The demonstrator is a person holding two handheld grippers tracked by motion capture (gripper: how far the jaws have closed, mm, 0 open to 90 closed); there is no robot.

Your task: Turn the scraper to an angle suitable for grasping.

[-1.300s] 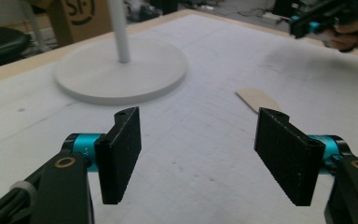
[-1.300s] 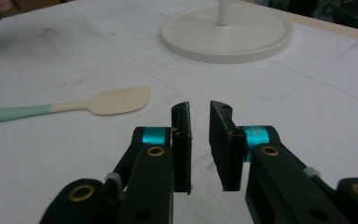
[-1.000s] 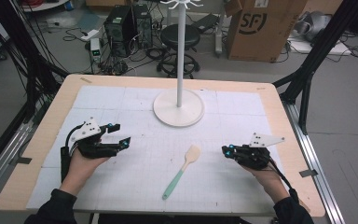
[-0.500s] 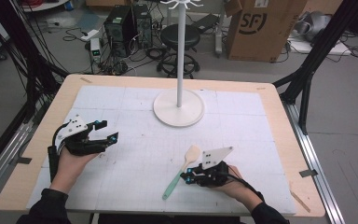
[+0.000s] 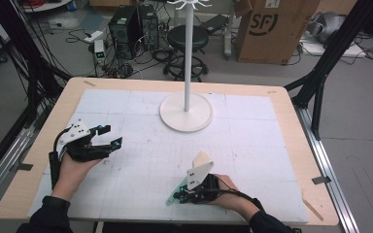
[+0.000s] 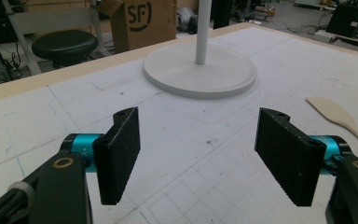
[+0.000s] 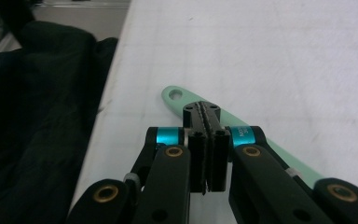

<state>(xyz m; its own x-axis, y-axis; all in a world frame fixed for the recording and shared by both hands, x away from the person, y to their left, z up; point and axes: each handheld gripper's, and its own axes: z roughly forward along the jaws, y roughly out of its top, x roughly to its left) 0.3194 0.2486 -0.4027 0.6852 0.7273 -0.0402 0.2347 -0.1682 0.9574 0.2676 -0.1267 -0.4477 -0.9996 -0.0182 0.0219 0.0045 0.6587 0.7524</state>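
Below, right gripper [image 7: 207, 140] jaws meet above spatula [image 7: 279, 154].

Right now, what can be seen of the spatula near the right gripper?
The spatula lies flat on the white table mat, near the front edge. It has a mint-green handle with a hanging hole at its end, and a pale, wood-looking blade. The right gripper sits over the handle with its jaws together; whether they pinch it is unclear.
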